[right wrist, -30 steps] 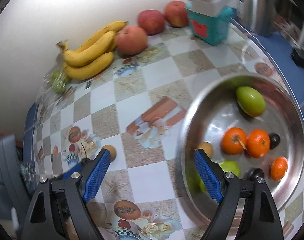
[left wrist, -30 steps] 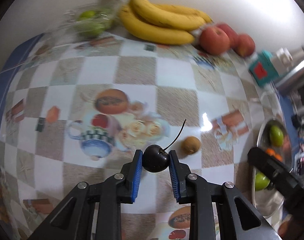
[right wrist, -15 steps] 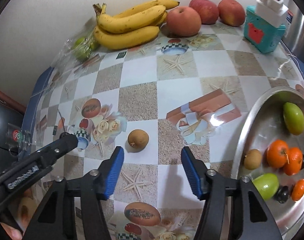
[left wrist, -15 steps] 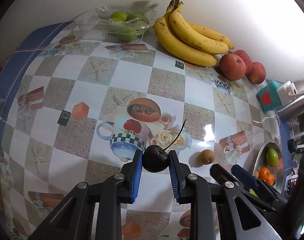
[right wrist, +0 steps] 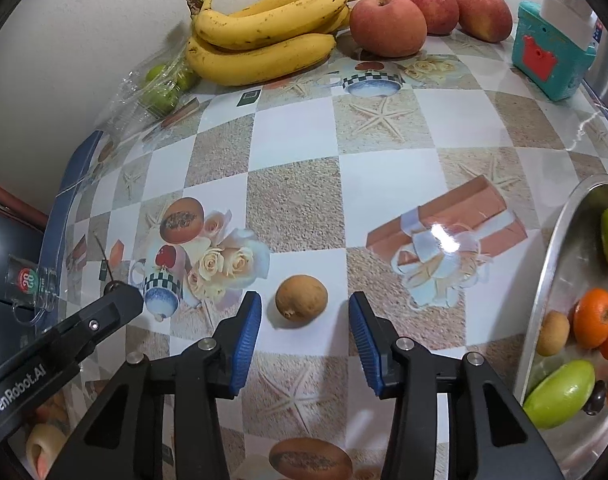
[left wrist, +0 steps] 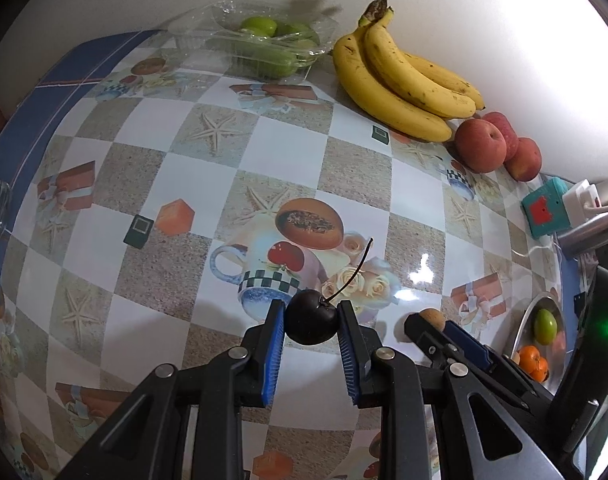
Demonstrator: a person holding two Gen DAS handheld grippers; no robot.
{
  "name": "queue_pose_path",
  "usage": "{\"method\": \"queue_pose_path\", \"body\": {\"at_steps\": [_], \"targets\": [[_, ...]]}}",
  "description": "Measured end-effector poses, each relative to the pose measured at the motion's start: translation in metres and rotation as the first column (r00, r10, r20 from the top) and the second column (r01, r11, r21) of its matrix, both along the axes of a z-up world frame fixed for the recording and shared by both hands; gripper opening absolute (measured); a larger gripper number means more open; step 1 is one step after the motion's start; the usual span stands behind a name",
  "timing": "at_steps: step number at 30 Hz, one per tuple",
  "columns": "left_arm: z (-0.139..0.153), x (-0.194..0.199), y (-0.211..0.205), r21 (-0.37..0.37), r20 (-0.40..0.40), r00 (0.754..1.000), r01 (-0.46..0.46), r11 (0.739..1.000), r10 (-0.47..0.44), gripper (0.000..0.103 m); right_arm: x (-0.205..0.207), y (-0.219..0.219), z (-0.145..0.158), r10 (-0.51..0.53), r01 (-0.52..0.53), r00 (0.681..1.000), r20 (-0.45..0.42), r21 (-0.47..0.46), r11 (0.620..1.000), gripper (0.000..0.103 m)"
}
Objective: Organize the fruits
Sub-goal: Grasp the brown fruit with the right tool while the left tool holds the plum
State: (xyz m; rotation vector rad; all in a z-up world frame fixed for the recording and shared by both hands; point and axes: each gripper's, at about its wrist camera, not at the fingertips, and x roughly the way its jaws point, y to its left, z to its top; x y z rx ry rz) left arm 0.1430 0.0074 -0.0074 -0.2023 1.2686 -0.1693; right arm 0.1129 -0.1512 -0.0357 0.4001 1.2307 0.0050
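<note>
Gripping a dark cherry (left wrist: 311,322) between its blue pads, the left gripper (left wrist: 311,344) is clamped above the checkered tablecloth (left wrist: 263,140), stem up; bare cloth ahead, bananas (left wrist: 400,80) and apples (left wrist: 492,146) against the wall. Right wrist view: right gripper (right wrist: 304,330) closing, pads not yet touching the small brown fruit (right wrist: 301,298) between them on the cloth; metal bowl (right wrist: 544,312) rim near at right.

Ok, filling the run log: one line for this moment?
left gripper: shut on dark stemmed cherry | right gripper: closing around small round brown fruit, pads not touching
</note>
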Motion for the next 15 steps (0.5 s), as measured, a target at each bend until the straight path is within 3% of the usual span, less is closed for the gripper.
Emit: {"method": "queue_pose_path", "body": {"at_steps": [5, 9, 15], "targets": [[0.0007, 0.0019, 0.0014, 0.001, 0.002, 1.000, -0.004, 1.000, 0.004, 0.028, 0.0050, 0.0051, -0.0013, 0.010, -0.010, 1.000, 0.006, -0.003, 1.000, 0.040], [0.0019, 0.0022, 0.0020, 0.002, 0.005, 1.000, -0.009, 1.000, 0.009, 0.028, 0.0065, 0.0079, -0.0021, 0.011, -0.011, 1.000, 0.007, -0.029, 1.000, 0.029], [0.0030, 0.0020, 0.0030, 0.003, 0.006, 1.000, -0.010, 1.000, 0.010, 0.028, 0.0025, 0.0044, -0.0029, -0.010, 0.010, 1.000, 0.021, -0.009, 1.000, 0.028]]}}
